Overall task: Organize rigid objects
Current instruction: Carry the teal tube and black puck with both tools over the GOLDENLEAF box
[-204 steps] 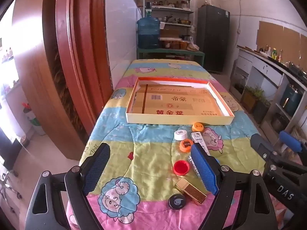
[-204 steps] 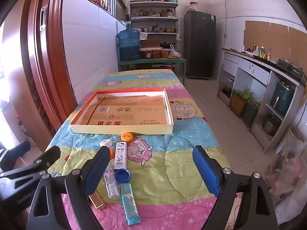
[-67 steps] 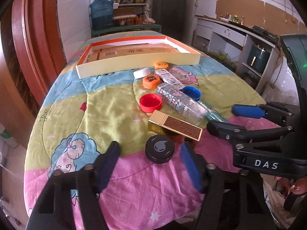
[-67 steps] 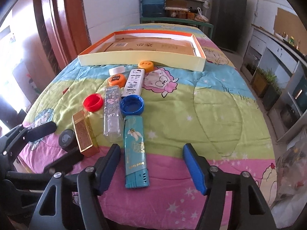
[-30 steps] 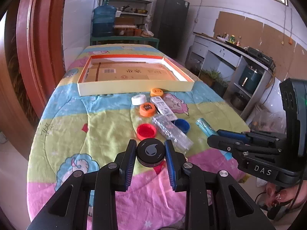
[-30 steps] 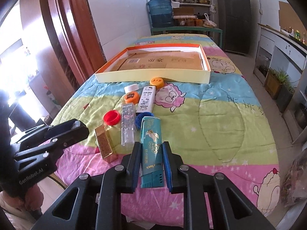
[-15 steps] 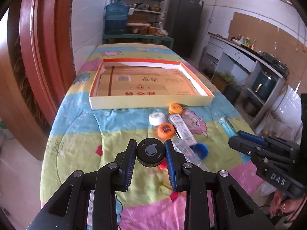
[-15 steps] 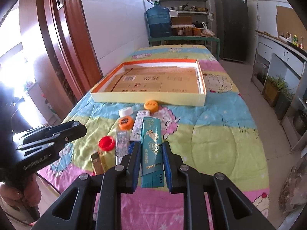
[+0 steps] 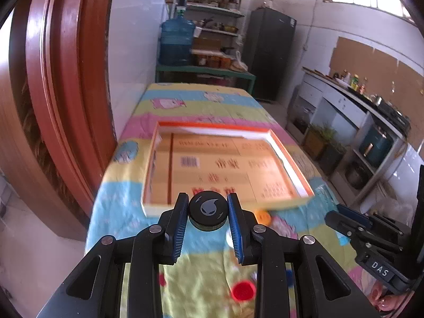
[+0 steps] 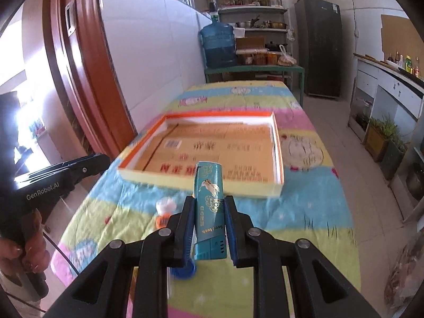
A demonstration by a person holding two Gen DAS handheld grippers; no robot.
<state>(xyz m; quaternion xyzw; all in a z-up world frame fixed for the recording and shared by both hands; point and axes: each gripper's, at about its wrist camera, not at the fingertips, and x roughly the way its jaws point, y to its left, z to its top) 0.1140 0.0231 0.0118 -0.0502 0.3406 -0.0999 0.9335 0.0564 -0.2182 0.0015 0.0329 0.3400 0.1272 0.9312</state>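
Above the quilted table [image 9: 119,193], only the left wrist view shows the red cap [image 9: 243,291]. The left gripper [image 9: 208,212] clamps a black round lid [image 9: 208,211] before the shallow box [image 9: 159,209]; the right gripper [image 10: 209,214] grips a teal lighter [image 10: 210,206] upright between its fingers.

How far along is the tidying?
Nothing looks put away yet: the tray holds only cardboard. In hand: left tongs grip a black cap, right tongs a teal lighter. Left on the quilt: the red cap, orange cap and others.
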